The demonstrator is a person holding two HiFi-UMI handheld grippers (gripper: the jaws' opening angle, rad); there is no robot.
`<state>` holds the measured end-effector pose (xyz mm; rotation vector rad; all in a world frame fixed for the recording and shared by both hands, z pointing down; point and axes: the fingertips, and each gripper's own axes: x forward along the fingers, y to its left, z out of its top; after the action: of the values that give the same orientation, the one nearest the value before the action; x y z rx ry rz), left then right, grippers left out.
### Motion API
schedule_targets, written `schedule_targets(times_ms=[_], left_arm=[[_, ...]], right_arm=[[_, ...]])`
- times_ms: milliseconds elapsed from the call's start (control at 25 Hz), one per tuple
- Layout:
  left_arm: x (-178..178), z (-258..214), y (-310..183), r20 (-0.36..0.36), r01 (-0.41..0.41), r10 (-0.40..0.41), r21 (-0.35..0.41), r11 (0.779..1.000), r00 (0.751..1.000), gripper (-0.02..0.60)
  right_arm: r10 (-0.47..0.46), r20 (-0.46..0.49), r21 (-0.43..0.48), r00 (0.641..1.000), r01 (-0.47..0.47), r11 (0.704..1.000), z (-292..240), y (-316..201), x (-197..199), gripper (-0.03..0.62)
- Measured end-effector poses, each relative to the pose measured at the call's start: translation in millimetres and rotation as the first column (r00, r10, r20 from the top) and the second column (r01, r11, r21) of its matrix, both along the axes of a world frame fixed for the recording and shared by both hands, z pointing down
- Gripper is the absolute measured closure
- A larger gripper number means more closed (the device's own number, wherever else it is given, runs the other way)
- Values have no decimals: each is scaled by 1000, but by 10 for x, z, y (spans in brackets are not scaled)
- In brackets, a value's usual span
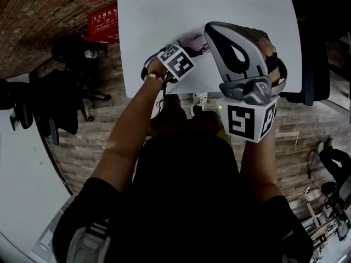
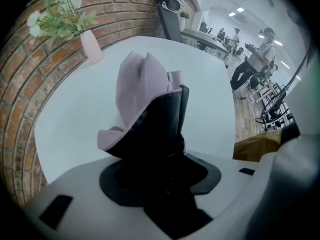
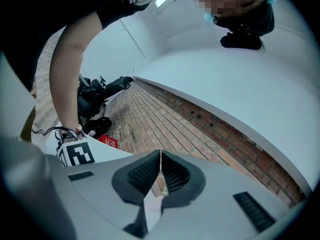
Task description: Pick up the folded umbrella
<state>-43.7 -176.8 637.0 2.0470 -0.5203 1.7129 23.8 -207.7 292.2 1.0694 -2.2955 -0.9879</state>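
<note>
Umbrella, folded, pale pink fabric with black inner side [image 2: 145, 91]: sits between the jaws of the grey left gripper [image 2: 159, 156], which are clamped on its black lower part. Its pink folds rise toward 12 o'clock over the white round table [image 2: 70, 119]. Grey right gripper [image 3: 160, 173]: jaws together, empty. Writing: red box [image 1: 102, 22], at 10 o'clock of the left gripper, carries white characters too small to read. Fabric is bunched and rumpled.

One round table [image 1: 164, 32], one folded umbrella [image 2: 142, 84] on the table, one vase [image 2: 91, 46] of flowers at the table's edge, one red box [image 1: 102, 22] on the floor beside the table, two grippers, left gripper [image 2: 162, 134] and right gripper [image 3: 160, 156].
</note>
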Motion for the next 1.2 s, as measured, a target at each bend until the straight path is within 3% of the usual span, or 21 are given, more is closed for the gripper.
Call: schedule_targets(times_ms=[1200], left_arm=[[-13, 10, -1, -11, -6, 6, -10, 1000, 1000, 362]], right_arm=[[-2, 26, -1, 1000, 2, 1000, -32, -8, 15, 563]])
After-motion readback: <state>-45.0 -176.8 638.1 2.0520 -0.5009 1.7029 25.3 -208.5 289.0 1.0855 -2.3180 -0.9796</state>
